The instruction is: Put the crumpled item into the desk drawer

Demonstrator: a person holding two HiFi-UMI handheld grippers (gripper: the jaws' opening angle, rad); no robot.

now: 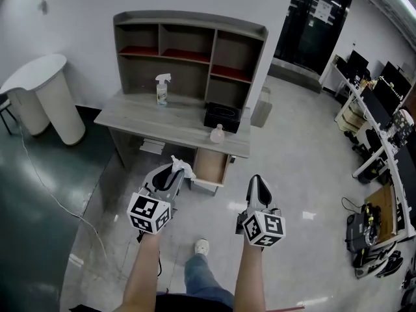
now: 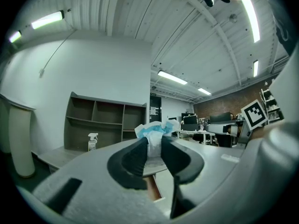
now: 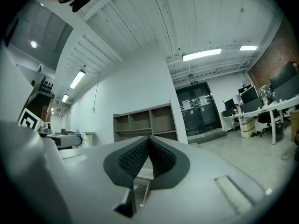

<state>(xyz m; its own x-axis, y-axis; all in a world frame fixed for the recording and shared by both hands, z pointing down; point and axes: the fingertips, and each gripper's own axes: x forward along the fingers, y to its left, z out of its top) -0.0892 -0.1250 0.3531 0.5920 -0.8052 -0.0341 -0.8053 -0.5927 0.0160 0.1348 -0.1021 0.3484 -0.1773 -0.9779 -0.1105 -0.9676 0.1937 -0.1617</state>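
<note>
While the person stands on the floor in front of the surface (image 1: 162, 119), the left gripper (image 1: 174, 173) is clenched partway on the crumpled item (image 1: 182, 166). In the left gripper view the dark pads (image 2: 133, 155) press on both sides of the white and pale blue wad (image 2: 152, 133), and its top sticks out above the left gripper's tips (image 2: 153, 147). The item is held in the air, short of the surface's front edge and just left of the open drawer (image 1: 212, 166).

The right gripper (image 1: 258, 182) is closed. In its own view the ribbed pads (image 3: 135, 158) meet at the tips (image 3: 148, 140) with nothing between them. It hangs to the right of the drawer, apart from it.

On the surface:
- A spray bottle (image 1: 162, 90) stands upright at the back, against the shelf unit (image 1: 188, 47).
- A black box (image 1: 222, 117) sits toward the right end.
- A small clear object (image 1: 217, 134) sits just in front of the box, near the front edge. It is too small to identify.

Hidden or unclear:
- The lower part of the crumpled item is covered by the pads.
- The left gripper and the item overlap the drawer's left side in the head view.
- I cannot tell what the drawer holds.
- Both forearms are cut off at the bottom of the head view.
</note>
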